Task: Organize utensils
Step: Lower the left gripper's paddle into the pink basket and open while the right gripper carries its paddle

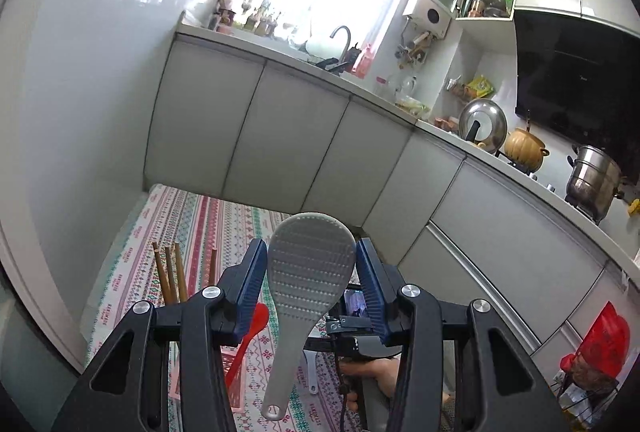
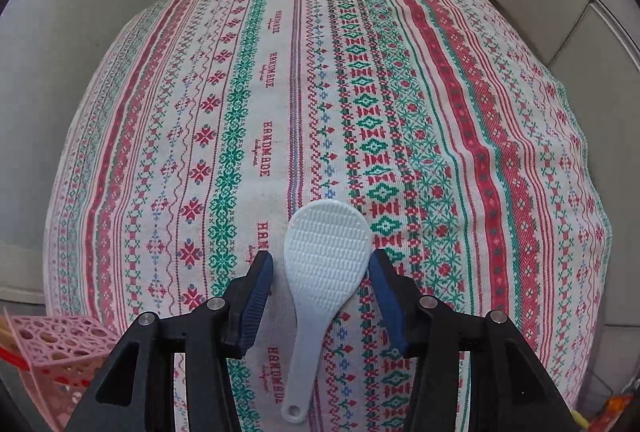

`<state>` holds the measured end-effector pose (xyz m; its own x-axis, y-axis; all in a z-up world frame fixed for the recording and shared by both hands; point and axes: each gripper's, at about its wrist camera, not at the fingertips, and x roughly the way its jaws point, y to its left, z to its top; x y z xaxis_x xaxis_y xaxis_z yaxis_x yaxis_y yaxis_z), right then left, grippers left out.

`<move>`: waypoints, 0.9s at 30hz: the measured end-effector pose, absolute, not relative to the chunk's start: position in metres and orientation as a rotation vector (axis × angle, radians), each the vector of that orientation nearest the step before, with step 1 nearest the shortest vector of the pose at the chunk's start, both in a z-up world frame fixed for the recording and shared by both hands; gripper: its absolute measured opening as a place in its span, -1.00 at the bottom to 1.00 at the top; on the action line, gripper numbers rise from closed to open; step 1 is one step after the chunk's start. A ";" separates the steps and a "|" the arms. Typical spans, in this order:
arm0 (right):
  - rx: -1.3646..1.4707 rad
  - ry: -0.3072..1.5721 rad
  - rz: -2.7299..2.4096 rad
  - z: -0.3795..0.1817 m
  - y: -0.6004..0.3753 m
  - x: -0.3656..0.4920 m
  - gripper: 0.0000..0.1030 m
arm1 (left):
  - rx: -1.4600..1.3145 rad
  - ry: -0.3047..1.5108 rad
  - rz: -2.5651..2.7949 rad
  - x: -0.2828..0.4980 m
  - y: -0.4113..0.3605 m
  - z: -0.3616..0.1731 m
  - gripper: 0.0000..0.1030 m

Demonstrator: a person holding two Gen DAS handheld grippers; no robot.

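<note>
Item: two rice paddles, one at each gripper.

Left gripper [image 1: 311, 272] is clamped on the head of a grey dimpled plastic rice paddle [image 1: 308, 268], handle hanging down. Right gripper [image 2: 321, 284] points steeply down, jaws apart and clear of a white dimpled plastic rice paddle [image 2: 326, 256] lying flat between them, its long axis roughly along the fingers, handle toward the camera. Surface: red-and-green patterned tablecloth [image 2: 420, 92]. Pink perforated plastic basket [image 2: 60, 348] at lower left; grey kitchen cabinets [image 1: 288, 136] beyond.
</note>
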<state>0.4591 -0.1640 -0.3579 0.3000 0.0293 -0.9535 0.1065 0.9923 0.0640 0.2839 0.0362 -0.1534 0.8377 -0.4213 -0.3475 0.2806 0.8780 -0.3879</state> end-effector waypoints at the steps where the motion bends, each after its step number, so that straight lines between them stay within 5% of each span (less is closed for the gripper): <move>1: 0.119 1.263 -0.057 -0.358 -0.162 0.462 0.01 | -0.335 0.440 -0.379 0.284 0.037 -0.153 -0.06; 13: 0.049 1.230 0.003 -0.356 -0.148 0.471 -0.11 | -0.349 0.436 -0.363 0.284 0.044 -0.155 -0.06; 27: 0.265 0.820 0.151 -0.250 -0.176 0.417 -0.11 | -0.401 0.383 -0.318 0.286 0.060 -0.172 -0.06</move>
<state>0.4173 -0.1756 -0.2498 0.6737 0.2345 -0.7008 -0.0305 0.9563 0.2907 0.2863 0.0605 -0.1715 0.8803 -0.3713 -0.2954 0.2228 0.8732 -0.4335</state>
